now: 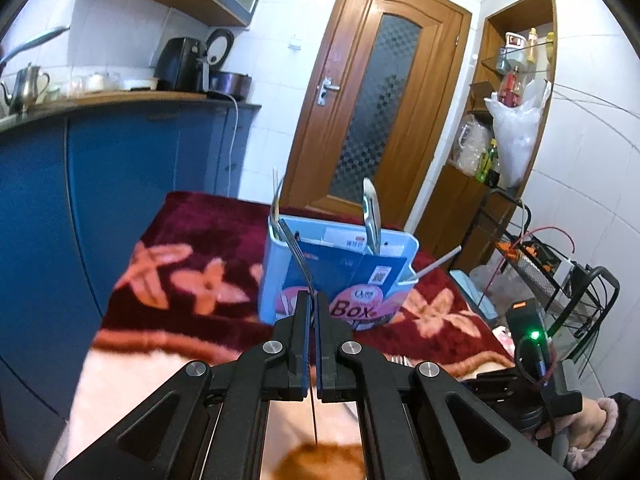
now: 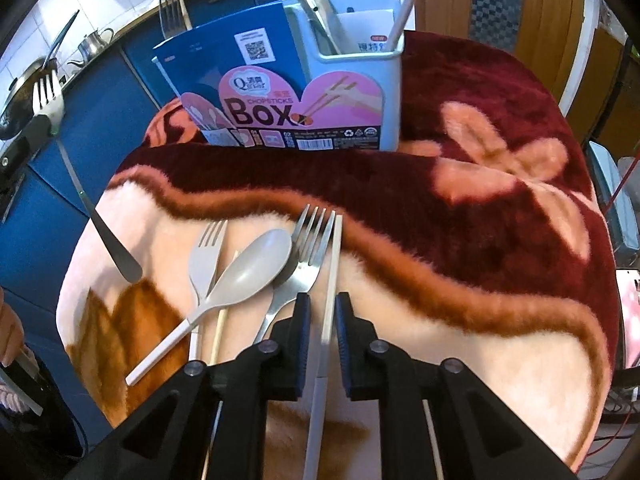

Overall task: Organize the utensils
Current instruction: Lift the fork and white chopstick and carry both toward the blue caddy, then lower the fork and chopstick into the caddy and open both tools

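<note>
We find the left claw (image 1: 313,300) clamped on a steel fork (image 2: 48,92), held edge-on by its handle with the tines up, clear of the blanket-covered counter (image 2: 480,340) and near the front of the pale blue chopsticks box (image 1: 276,280). A fork and a spoon-like utensil already stand in the box, and a white stick leans out of its right end.

On the counter, left to right in the right wrist view, lie a grey plastic fork (image 2: 206,256), a grey plastic spoon (image 2: 248,272), a second steel fork (image 2: 308,240) and a white chopstick (image 2: 332,272). A thin wooden stick lies partly under the spoon.

The right claw (image 2: 323,304) is narrowed to a small gap around the white chopstick. We judge it to be gripping the stick, though contact of the pads is not plainly shown.

Assessment of the step in hand: the left fork is being carried to the box. To do it well, we recommend raising the handle end above the rim, aiming for the open compartment beside the fork already standing there, and lowering it handle first before releasing. The printed card sleeve at the box front could snag the handle. The right claw should lift its chopstick straight, so as not to drag the neighbouring steel fork.
</note>
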